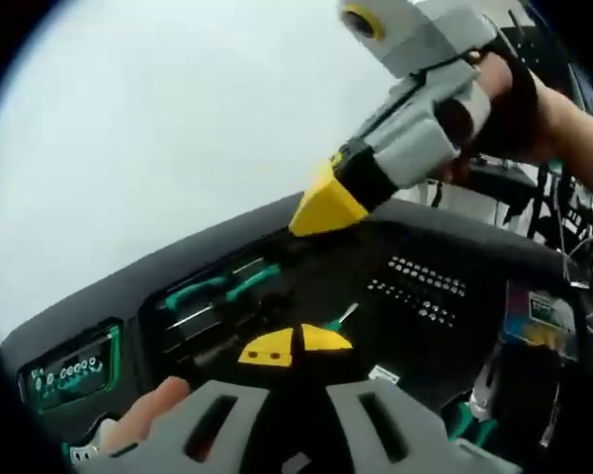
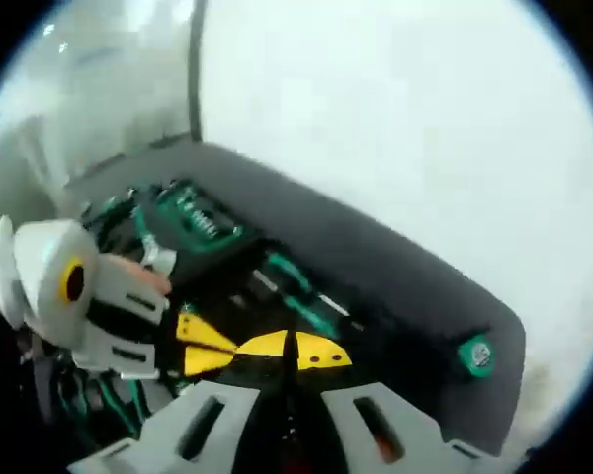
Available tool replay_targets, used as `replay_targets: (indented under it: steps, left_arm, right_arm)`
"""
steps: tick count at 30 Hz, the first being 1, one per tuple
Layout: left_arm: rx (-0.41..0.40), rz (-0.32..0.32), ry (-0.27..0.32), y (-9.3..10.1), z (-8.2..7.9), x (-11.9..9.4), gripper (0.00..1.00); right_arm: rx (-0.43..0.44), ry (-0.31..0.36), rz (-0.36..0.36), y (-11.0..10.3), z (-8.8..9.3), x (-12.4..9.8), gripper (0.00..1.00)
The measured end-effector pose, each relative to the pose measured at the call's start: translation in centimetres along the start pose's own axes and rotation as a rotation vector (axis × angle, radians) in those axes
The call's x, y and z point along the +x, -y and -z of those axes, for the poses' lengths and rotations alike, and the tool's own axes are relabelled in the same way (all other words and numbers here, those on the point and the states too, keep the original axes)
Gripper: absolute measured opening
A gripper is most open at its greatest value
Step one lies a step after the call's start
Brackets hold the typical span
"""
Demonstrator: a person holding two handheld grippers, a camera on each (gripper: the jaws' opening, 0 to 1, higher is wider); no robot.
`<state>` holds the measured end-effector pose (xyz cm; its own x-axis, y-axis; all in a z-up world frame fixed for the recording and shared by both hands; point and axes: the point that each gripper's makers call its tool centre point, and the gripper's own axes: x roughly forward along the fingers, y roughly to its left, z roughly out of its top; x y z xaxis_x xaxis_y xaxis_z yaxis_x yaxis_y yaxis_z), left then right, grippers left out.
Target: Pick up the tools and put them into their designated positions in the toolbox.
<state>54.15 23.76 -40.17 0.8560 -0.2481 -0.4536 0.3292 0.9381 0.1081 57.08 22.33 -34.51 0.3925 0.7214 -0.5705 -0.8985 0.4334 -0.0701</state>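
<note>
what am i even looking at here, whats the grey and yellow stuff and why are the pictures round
Each round picture comes from a fisheye camera riding on a handheld gripper; a person holds one in each hand. The left gripper and right gripper are grey with yellow tips, both shut, with nothing visibly between the tips. Each shows in the other's view too. Below them lies an open dark toolbox with green-handled screwdrivers slotted inside. The pictures are blurred.

Workshop or lab, open toolbox (image 1: 277,296), tangled cables (image 1: 563,227)
</note>
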Motion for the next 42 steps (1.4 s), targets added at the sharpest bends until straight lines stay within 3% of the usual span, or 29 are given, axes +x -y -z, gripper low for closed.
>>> replay_targets:
  steps: [4, 6, 9, 11, 13, 14, 17, 18, 19, 22, 23, 25, 26, 28, 29, 31, 32, 34, 35, 38, 40, 42]
  left_arm:
    - [0.029, 0.003, 0.028, 0.4, 0.4, -0.3, 0.0]
    - [0.041, -0.034, -0.026, -0.4, 0.7, -0.1, 0.0]
    - [0.081, -0.012, 0.022, -0.3, 0.3, 0.1, 0.0]
    - [0.019, 0.008, 0.013, -0.1, 0.5, -0.6, 0.0]
    - [0.073, -0.026, 0.013, -1.0, 0.8, -0.9, 0.0]
    - [0.051, -0.029, 0.013, -1.1, 1.0, -0.9, 0.0]
    - [0.056, -0.02, 0.011, -1.5, 0.9, -1.0, 0.0]
    - [0.054, -0.004, 0.007, -1.3, 0.8, -1.2, 0.0]
    - [-0.009, 0.023, -0.034, -0.9, 1.0, -1.9, 0.0]
    - [-0.142, 0.01, 0.151, -2.2, -2.8, -5.5, 0.01]
    - [-0.156, 0.002, 0.175, -2.6, -3.3, -7.1, 0.01]
    - [-0.184, -0.042, 0.226, -4.1, -4.4, -8.9, 0.01]
    - [-0.178, -0.061, 0.228, -4.6, -4.1, -9.9, 0.01]
    - [-0.196, -0.081, 0.245, -4.9, -3.7, -11.5, 0.01]
    - [-0.197, -0.078, 0.272, -5.7, -4.0, -11.4, 0.01]
    - [-0.196, -0.09, 0.278, -6.1, -3.4, -11.9, 0.01]
    - [-0.195, -0.102, 0.279, -4.9, -2.8, -11.9, 0.01]
    - [-0.202, -0.118, 0.273, -5.3, -1.9, -12.1, 0.01]
    - [-0.207, -0.125, 0.273, -5.6, -1.5, -12.1, 0.01]
    - [-0.23, -0.128, 0.264, -6.7, -0.5, -11.7, 0.01]
    - [-0.238, -0.119, 0.255, -6.7, -0.2, -11.3, 0.02]
    - [-0.237, -0.107, 0.246, -6.7, 0.1, -10.9, 0.02]
  right_arm:
    - [0.1, 0.108, 0.007, -0.4, -1.9, -0.5, 0.0]
    - [0.153, 0.149, 0.001, -0.7, -2.5, -0.8, 0.0]
    - [0.166, 0.153, 0.096, 0.3, -1.5, -0.7, 0.0]
    - [0.278, 0.169, 0.088, 0.3, -0.6, -0.7, 0.0]
    - [0.366, 0.178, 0.05, -0.1, 0.2, -0.7, 0.0]
    - [0.391, 0.18, 0.064, 0.1, 0.6, -0.9, 0.0]
    - [0.364, 0.177, 0.099, 0.1, 0.6, -1.6, 0.0]
    - [0.367, 0.147, 0.141, 0.5, 1.2, -1.9, 0.0]
    - [0.346, 0.143, 0.133, 0.3, 1.1, -2.0, 0.0]
    - [0.255, 0.058, 0.086, -1.6, 2.9, -1.7, 0.0]
    - [0.189, 0.052, 0.057, -2.7, 3.2, -1.4, 0.0]
    - [0.069, 0.086, 0.105, -3.2, 3.1, -0.9, 0.0]
    - [0.054, 0.132, 0.155, -3.6, 2.9, -0.5, 0.0]
    - [0.044, 0.238, 0.186, -5.1, 2.2, -0.2, 0.0]
    - [-0.018, 0.238, 0.212, -5.5, 2.4, 0.1, 0.0]
    - [-0.216, 0.163, 0.273, -5.6, 3.3, 1.1, 0.0]
    - [-0.308, 0.113, 0.301, -5.5, 3.9, 1.6, 0.0]
    - [-0.275, 0.14, 0.244, -6.4, 4.0, 2.9, 0.0]
    - [-0.296, 0.191, 0.256, -6.2, 3.0, 2.9, 0.0]
    - [-0.247, 0.131, 0.257, -5.8, 3.4, 2.6, 0.0]
    - [-0.194, 0.146, 0.223, -6.2, 3.2, 2.9, 0.0]
    - [-0.221, 0.154, 0.225, -6.7, 3.1, 3.1, 0.0]
